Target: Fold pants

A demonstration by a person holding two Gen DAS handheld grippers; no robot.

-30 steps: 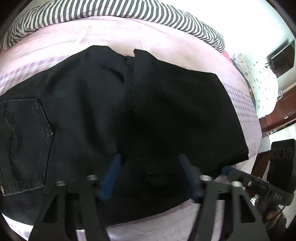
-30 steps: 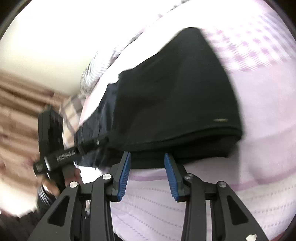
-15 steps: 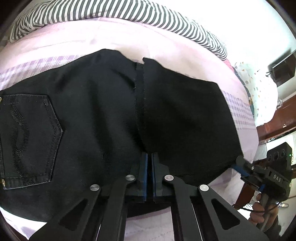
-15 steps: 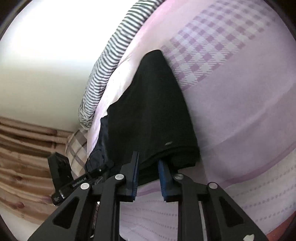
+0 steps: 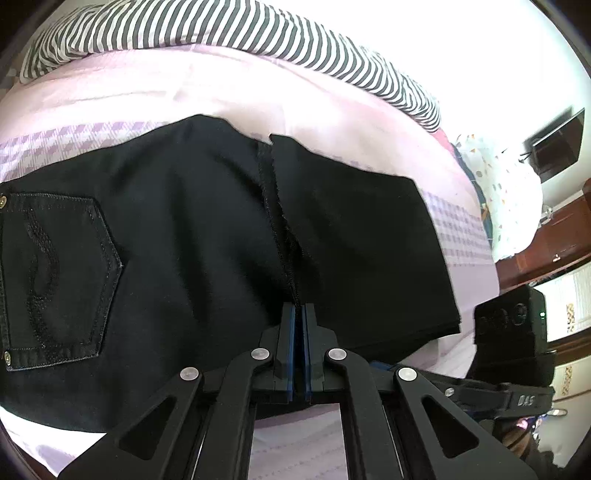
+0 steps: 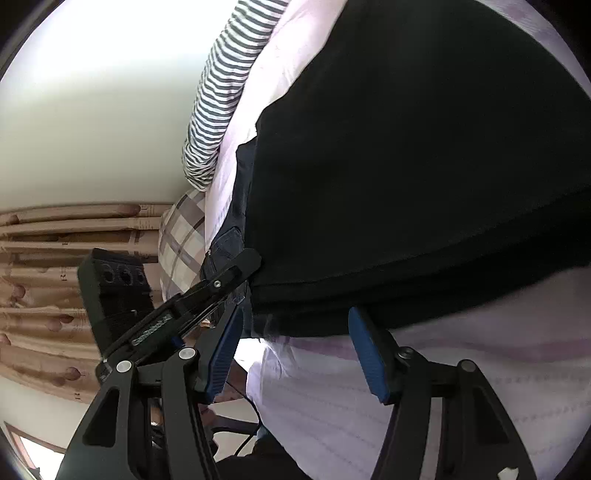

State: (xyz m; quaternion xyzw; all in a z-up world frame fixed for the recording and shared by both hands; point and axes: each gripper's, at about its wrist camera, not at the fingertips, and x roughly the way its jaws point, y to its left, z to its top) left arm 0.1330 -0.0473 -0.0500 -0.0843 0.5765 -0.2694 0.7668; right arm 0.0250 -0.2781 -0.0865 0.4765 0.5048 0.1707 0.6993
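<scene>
Black pants [image 5: 184, 240] lie folded on a pink bed sheet [image 5: 184, 92], a back pocket [image 5: 55, 277] showing at the left. My left gripper [image 5: 299, 314] is shut on the near edge of the pants, where the leg hems meet the seat. The right wrist view shows it from the side, its fingertips [image 6: 255, 258] pinching the cloth. My right gripper [image 6: 295, 312] is at the thick folded edge of the pants [image 6: 406, 166], its jaws opening. The blue pads [image 6: 369, 354] stand wide apart on either side of the edge and do not press on it.
A striped pillow [image 5: 258, 33] runs along the far side of the bed. A plaid pillow [image 6: 181, 236] and a curtain [image 6: 55, 258] lie beyond the left end. A dotted pillow [image 5: 509, 195] and wooden furniture [image 5: 554, 240] are at the right.
The left gripper closed on the pants' near edge and has stayed shut since, rising slightly. The right gripper narrowed at the folded edge, then moved in closer and spread wide.
</scene>
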